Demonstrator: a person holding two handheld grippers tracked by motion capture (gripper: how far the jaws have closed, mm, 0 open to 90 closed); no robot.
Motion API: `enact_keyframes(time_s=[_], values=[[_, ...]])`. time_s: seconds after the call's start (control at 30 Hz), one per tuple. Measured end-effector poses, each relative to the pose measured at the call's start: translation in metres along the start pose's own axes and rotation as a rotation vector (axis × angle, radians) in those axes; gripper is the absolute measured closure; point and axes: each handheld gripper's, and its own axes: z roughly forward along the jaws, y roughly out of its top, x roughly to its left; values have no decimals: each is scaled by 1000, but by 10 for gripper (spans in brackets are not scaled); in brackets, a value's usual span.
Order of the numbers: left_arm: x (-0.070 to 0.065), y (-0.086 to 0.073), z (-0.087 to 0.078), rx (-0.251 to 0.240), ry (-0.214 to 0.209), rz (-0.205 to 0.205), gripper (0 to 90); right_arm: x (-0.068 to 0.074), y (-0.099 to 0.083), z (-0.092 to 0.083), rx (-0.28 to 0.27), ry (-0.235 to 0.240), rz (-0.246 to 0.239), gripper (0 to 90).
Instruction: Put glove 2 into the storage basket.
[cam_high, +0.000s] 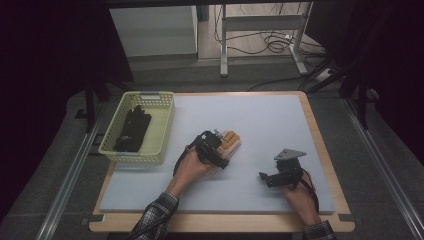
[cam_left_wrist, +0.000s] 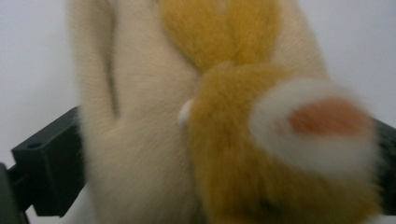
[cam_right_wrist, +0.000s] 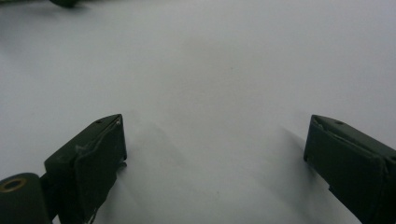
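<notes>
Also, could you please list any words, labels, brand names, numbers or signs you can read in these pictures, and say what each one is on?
No readable text in any view.
Plush toy: plain cream and orange fur, with no tag or print showing.
Left tongs and right tongs: plain black, no marking legible.
Yellow basket and the dark item in it: too small to show any lettering.

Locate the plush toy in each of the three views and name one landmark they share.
High view: the plush toy lies at mid-table, under the left gripper.
Left gripper view: it looms close up between the two black jaws, tan and cream.
Right gripper view: not in this picture.
Shared landmark: the pale grey mat.
</notes>
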Motion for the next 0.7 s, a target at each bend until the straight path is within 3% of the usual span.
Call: enact_keyframes(time_s=[0.07, 0.1, 0.2, 0.3, 0.47, 0.6, 0.7], values=[[-1, 0, -2, 1, 1, 14, 24, 0, 0, 0, 0, 0, 0, 56], [-1, -1, -5, -3, -6, 23, 83, 0, 0, 0, 0, 0, 0, 56], [-2, 0, -13, 4, -13, 38, 393, 0, 0, 0, 0, 0, 0, 56], [-3, 1, -16, 20, -17, 28, 502, 0, 0, 0, 0, 0, -1, 56], [-3, 4, -23, 19, -23, 17, 580, 0, 0, 0, 1, 0, 0, 56], [-1, 7, -33, 6, -12, 18, 589, 0, 0, 0, 1, 0, 0, 56], [4, 11, -51, -26, -12, -5, 589, 0, 0, 0, 1, 0, 0, 56]])
